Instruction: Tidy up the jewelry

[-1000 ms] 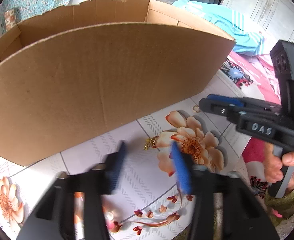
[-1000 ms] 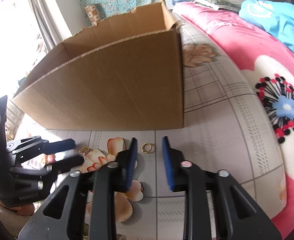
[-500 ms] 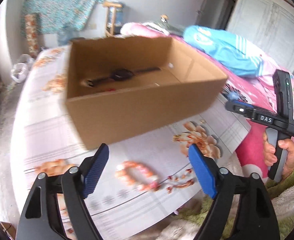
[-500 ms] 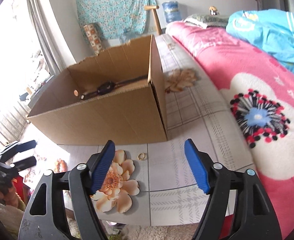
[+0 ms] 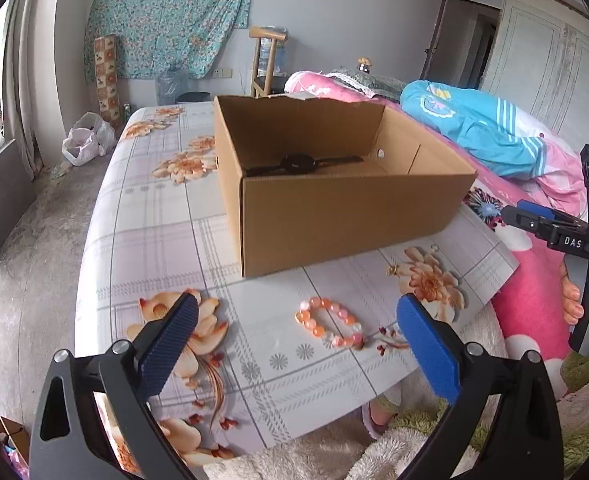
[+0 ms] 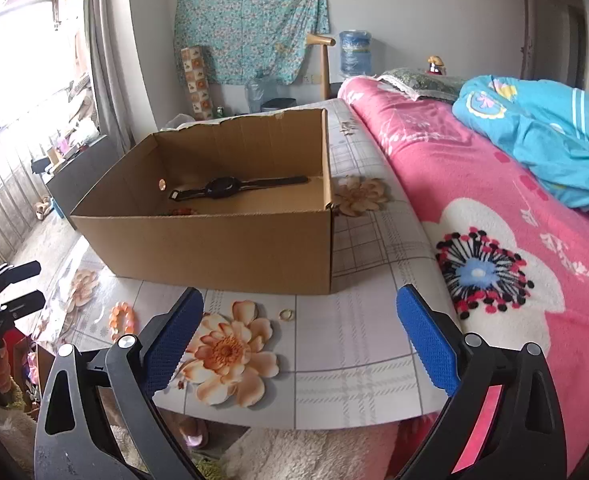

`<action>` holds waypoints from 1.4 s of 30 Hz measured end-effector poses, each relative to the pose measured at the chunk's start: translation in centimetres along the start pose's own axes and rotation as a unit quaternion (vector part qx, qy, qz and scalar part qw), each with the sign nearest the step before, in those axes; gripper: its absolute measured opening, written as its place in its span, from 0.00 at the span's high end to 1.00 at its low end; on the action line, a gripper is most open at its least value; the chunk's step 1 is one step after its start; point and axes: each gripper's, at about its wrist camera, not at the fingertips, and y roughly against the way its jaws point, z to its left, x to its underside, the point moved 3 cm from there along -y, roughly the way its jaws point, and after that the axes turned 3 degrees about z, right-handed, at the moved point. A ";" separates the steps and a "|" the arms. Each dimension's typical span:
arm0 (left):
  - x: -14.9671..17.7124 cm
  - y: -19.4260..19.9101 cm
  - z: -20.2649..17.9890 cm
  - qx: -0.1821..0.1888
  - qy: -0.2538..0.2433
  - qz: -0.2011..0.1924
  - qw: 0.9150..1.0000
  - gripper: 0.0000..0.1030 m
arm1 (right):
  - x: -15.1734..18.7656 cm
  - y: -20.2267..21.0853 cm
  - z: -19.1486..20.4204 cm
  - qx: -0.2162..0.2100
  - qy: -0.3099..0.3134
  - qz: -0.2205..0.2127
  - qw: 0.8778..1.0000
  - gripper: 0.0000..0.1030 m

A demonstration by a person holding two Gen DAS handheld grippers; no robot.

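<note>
An open cardboard box (image 5: 346,216) (image 6: 222,248) stands on the flowered table and holds a black watch (image 5: 298,162) (image 6: 224,188) and a small orange bead item (image 6: 180,211). On the table in front lie an orange bead bracelet (image 5: 328,322) (image 6: 121,320), a gold ring (image 6: 286,314) (image 5: 434,247) and a small gold piece (image 5: 393,269). My left gripper (image 5: 294,338) is open and empty, held back above the near table edge. My right gripper (image 6: 298,330) is open and empty, also back from the table; it shows in the left wrist view (image 5: 534,220).
The table (image 5: 154,216) has a flowered plastic cover. A bed with pink blanket (image 6: 494,208) and blue bedding (image 6: 542,136) lies along the right. A fluffy rug (image 5: 314,456) lies below the near edge. A chair and water bottle (image 6: 354,54) stand by the far wall.
Both grippers have pulled back and up from near the table and opened wide. The box now shows its inside with the watch.
</note>
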 end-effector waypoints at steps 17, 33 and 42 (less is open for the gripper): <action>2.3 -1.7 -3.4 0.037 0.007 -0.007 0.999 0.05 | 2.2 2.6 0.3 0.169 -0.011 0.009 0.985 0.08; -1.4 -8.9 -10.6 0.015 -0.086 0.015 0.996 0.22 | 3.5 -4.4 -0.4 0.015 -0.031 0.035 0.999 0.18; -2.2 -12.4 -11.9 0.024 -0.099 0.061 0.993 0.56 | 3.3 -7.5 0.7 -0.045 -0.011 0.039 0.998 0.44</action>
